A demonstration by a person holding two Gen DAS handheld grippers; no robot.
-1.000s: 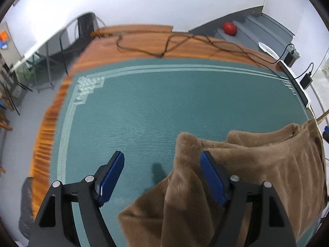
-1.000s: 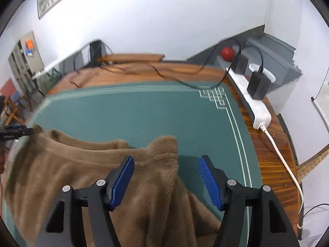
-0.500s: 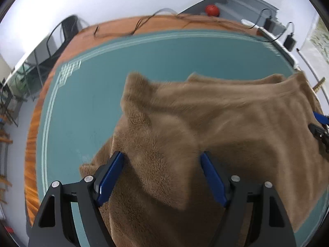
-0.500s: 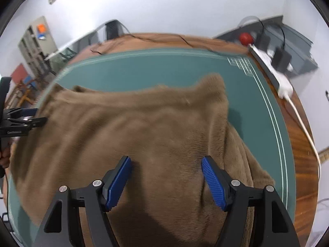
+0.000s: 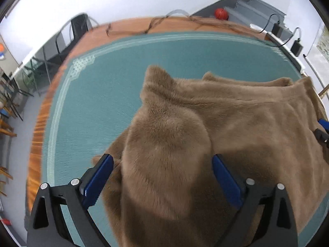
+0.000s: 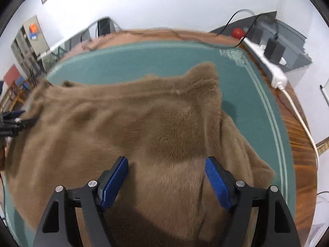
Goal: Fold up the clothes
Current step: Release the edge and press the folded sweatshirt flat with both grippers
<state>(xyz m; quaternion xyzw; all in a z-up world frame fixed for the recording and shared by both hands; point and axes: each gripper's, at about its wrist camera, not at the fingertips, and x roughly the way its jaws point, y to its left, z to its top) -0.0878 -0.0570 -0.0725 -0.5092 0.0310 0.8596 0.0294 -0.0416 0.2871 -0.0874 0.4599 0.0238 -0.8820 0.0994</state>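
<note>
1. Left wrist view: left gripper (image 5: pixel 162 177), jaws spread wide and grasping nothing, hovers over a raised hump of the brown fleece garment (image 5: pixel 236 127), which fills the lower right of the frame; likely placed to take that hump. The right gripper shows at the right edge

2. Same view, surroundings: green mat (image 5: pixel 98 103) on a wooden table (image 5: pixel 37 144); cables upper centre, red ball (image 5: pixel 221 14) upper right

3. Right wrist view: right gripper (image 6: pixel 166 180), jaws likewise apart and released, over the garment's far-right corner; fabric spreads lower left to centre, bunched rather than flat, so folding looks under way

4. Same view, room: power strip (image 6: pixel 271 70) upper right, white walls
</note>
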